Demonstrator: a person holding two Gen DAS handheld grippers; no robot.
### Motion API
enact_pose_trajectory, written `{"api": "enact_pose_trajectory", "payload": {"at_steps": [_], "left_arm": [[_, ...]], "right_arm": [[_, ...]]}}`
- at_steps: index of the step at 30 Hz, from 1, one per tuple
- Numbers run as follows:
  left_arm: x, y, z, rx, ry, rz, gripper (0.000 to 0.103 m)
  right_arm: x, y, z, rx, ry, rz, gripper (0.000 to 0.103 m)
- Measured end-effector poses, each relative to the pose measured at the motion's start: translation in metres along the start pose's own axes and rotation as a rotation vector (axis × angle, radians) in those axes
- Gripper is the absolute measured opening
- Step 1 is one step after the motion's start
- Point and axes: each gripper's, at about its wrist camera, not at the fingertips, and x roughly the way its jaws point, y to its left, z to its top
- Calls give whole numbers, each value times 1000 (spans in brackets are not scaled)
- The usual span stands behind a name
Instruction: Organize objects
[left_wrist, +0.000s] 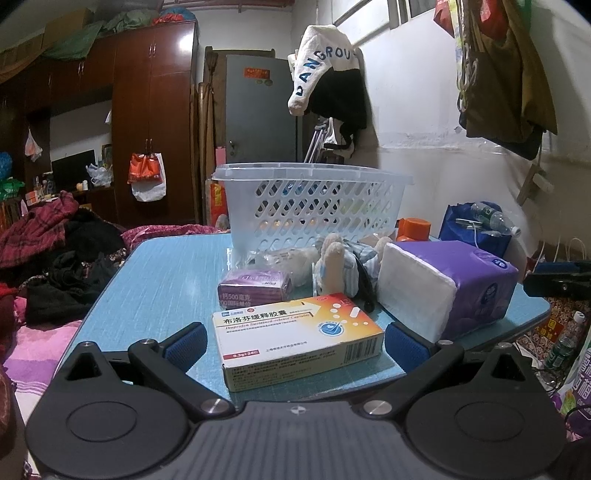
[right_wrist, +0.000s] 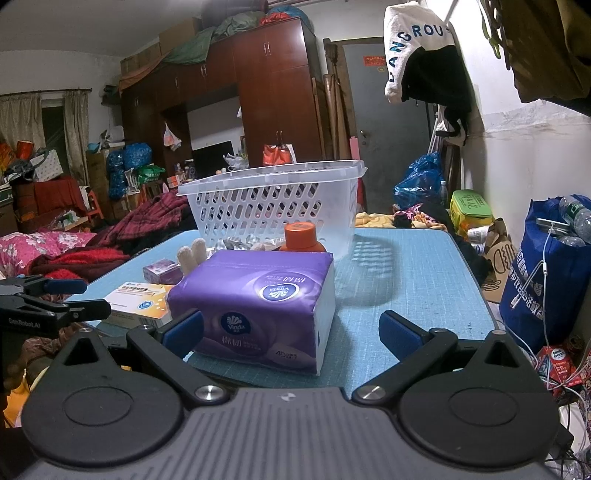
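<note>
A white and orange medicine box lies at the near edge of the blue table, between the blue pads of my open left gripper. Behind it are a small purple box, a plush toy and a purple tissue pack. In the right wrist view the tissue pack sits between the fingers of my open right gripper, closer to the left pad. An orange-capped bottle stands behind it, in front of the white plastic basket. The left gripper shows at the left edge.
Piled clothes and bedding lie left of the table. A blue bag holding plastic bottles stands to its right by the white wall. Bare table surface stretches right of the tissue pack. Jackets hang overhead.
</note>
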Motion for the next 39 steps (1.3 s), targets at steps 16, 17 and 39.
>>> {"api": "enact_pose_trajectory", "payload": {"at_steps": [16,17,39], "left_arm": [[-2,-3,1,28,-10,19,103],[-2,-4,1,30,-12,18,103],[20,-58,-5,132,-110,-199,87]], "right_arm": [[1,0,0,3,-6,-7,103],[1,0,0,3,-8,-9,103],[9,-33,-10,12,-70,84,102]]}}
